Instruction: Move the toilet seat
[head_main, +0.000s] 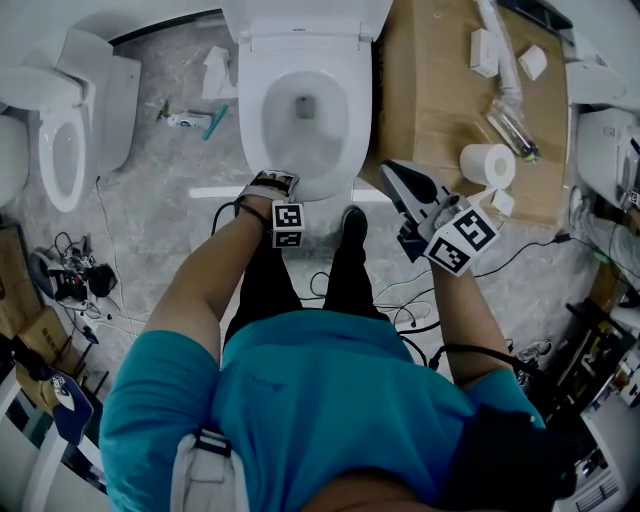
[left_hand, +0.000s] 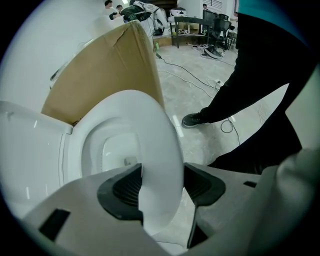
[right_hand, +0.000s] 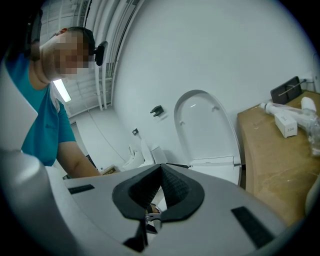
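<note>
Left claw (left_hand: 162, 187) clamps the toilet seat (left_hand: 167, 145) by its front rim, at the near edge of the toilet bowl (head_main: 300, 125). The seat looks stiff, glossy, likely slippery and light, and hinged behind: hold that rim squarely. Right claw (right_hand: 160, 187), beside the bowl, is closed and empty.

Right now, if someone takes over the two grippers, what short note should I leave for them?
Left gripper: fingers closed on the front edge of the toilet seat, low over the bowl.
Right gripper: shut, empty, in the air to the side.
Lid: upright.
Done: seat gripped.
Left to do: probably swing the seat up to the lid, then release.
</note>
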